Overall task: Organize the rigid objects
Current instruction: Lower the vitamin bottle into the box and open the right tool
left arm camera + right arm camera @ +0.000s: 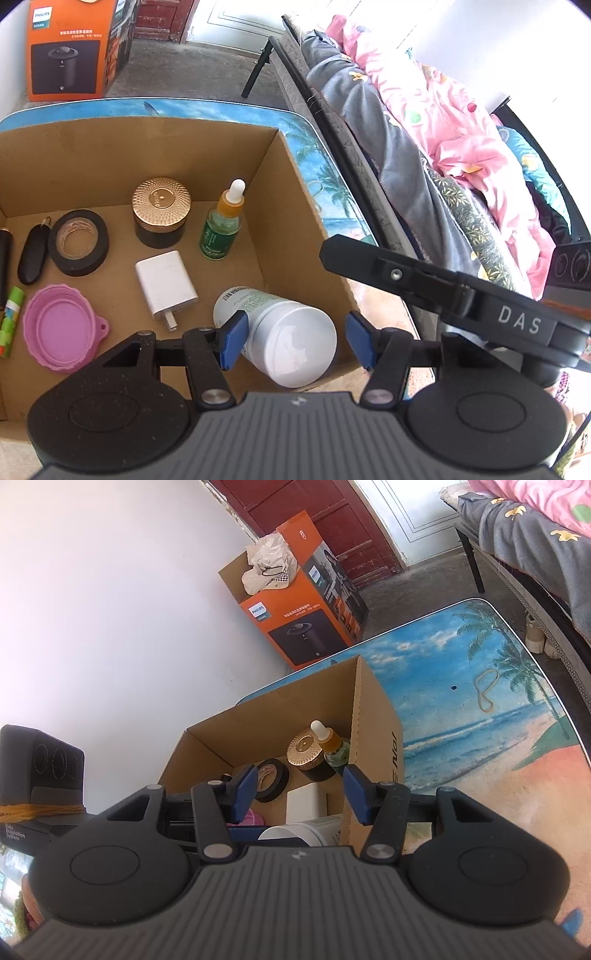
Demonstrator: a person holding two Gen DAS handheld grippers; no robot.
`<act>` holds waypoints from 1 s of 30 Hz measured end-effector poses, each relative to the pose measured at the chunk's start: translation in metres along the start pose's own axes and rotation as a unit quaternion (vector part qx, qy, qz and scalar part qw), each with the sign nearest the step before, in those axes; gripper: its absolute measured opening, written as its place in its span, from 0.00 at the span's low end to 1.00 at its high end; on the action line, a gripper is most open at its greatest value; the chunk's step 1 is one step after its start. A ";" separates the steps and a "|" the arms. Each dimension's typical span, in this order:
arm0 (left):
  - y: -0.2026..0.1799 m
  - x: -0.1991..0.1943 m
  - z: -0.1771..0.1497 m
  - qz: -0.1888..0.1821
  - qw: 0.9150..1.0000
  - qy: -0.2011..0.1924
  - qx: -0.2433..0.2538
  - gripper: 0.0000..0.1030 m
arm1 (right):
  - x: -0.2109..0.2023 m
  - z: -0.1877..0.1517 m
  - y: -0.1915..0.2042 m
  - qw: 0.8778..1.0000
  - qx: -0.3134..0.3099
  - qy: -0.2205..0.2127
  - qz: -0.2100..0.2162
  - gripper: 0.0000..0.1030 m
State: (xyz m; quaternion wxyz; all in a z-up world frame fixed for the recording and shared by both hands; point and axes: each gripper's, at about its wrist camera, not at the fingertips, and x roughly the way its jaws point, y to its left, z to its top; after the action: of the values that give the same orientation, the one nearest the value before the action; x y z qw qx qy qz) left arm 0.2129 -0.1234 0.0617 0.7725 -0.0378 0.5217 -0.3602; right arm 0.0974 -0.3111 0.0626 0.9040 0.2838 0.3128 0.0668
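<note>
A cardboard box (pixel 284 173) on the beach-print table holds a white pill bottle (pixel 284 339) lying on its side, a white charger (pixel 166 284), a green dropper bottle (pixel 221 225), a gold-lidded jar (pixel 162 214), a black tape roll (pixel 79 242), a pink lid (pixel 61 328) and a black key fob (pixel 33 254). My left gripper (pixel 295 341) is open above the white bottle, its blue pads apart and not gripping it. My right gripper (pixel 299 794) is open and empty, just above the box's near right corner (pixel 369 716).
The table (pixel 480 701) stretches right of the box, with a rubber band (pixel 485 690) on it. An orange Philips carton (pixel 314 602) stands on the floor behind. A bed with pink and grey bedding (pixel 424 129) runs along the right. A green tube (pixel 11 321) lies at the box's left.
</note>
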 end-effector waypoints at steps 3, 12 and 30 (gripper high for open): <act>-0.001 0.004 -0.002 0.000 1.000 -0.005 0.010 0.54 | -0.001 0.000 -0.003 1.000 0.005 -0.003 -0.003 0.49; -0.003 0.003 -0.008 0.001 0.998 -0.031 0.052 0.40 | -0.003 0.000 -0.009 1.000 0.010 -0.007 -0.007 0.49; 0.015 -0.011 -0.001 0.036 0.997 -0.064 0.038 0.63 | -0.006 -0.004 -0.006 1.000 0.016 -0.007 -0.012 0.50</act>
State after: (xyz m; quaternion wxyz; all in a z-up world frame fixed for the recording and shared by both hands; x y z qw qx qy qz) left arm 0.2179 -0.1056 0.0639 0.8177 -0.0131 0.4581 -0.3485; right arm 0.0901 -0.3161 0.0603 0.9022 0.2950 0.3108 0.0492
